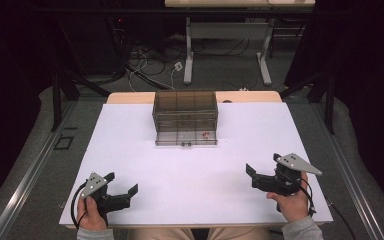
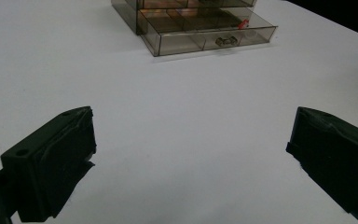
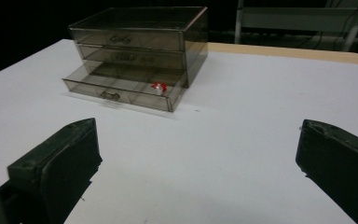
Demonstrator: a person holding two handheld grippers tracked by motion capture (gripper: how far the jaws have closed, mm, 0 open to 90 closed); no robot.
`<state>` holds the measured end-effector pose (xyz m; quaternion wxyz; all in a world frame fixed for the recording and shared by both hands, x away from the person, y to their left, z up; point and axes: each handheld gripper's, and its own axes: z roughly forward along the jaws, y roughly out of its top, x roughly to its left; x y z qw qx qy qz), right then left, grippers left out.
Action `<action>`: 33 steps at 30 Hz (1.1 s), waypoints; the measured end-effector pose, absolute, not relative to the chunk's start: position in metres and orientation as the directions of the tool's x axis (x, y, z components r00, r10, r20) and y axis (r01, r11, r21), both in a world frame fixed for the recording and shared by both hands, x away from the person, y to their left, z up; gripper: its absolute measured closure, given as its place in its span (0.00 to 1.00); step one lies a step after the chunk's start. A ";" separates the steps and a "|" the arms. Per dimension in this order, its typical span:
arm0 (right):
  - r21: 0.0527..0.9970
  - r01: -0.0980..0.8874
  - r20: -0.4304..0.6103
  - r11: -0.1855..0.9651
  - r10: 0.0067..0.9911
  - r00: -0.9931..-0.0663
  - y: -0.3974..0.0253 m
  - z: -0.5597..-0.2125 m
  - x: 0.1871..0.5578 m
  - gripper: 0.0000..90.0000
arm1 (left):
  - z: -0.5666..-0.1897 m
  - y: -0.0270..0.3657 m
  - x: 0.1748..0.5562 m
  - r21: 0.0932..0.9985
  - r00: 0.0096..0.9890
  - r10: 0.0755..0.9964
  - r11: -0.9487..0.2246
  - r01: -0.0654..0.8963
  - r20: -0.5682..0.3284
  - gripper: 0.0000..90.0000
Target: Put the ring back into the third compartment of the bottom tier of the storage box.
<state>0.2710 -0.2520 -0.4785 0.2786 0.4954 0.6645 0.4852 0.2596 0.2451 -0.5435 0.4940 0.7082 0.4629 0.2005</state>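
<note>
A smoky transparent drawer cabinet [image 1: 185,112] stands at the back middle of the white table [image 1: 145,165]. Its bottom drawer [image 1: 186,138] is pulled out, and a small red and white object [image 1: 205,134] lies in the drawer's right part. The same cabinet [image 3: 142,42] with its pulled-out drawer [image 3: 121,91] and the small red and white object [image 3: 158,87] appears in the right gripper view, and the drawer [image 2: 205,32] in the left gripper view. My left gripper [image 1: 122,186] rests open near the front left corner. My right gripper [image 1: 261,166] is open at the front right. Both hold nothing.
A strip of wooden tabletop [image 1: 250,96] runs behind the white sheet. Beyond it stand the legs of another desk [image 1: 189,55] and loose cables [image 1: 150,60] on the floor. Dark stands [image 1: 57,85] flank the table.
</note>
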 end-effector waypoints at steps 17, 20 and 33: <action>0.915 0.403 0.101 0.006 0.965 -0.243 -0.291 -0.514 0.257 0.00 | -0.543 0.247 0.259 0.886 0.481 0.859 -0.076 0.457 -0.174 0.01; 0.914 0.407 0.101 0.002 0.967 -0.232 -0.295 -0.519 0.258 0.00 | -0.543 0.247 0.259 0.886 0.480 0.860 -0.075 0.458 -0.175 0.01; 0.903 0.427 0.126 -0.043 0.977 -0.169 -0.306 -0.534 0.263 0.00 | -0.543 0.249 0.259 0.888 0.479 0.861 -0.073 0.455 -0.174 0.01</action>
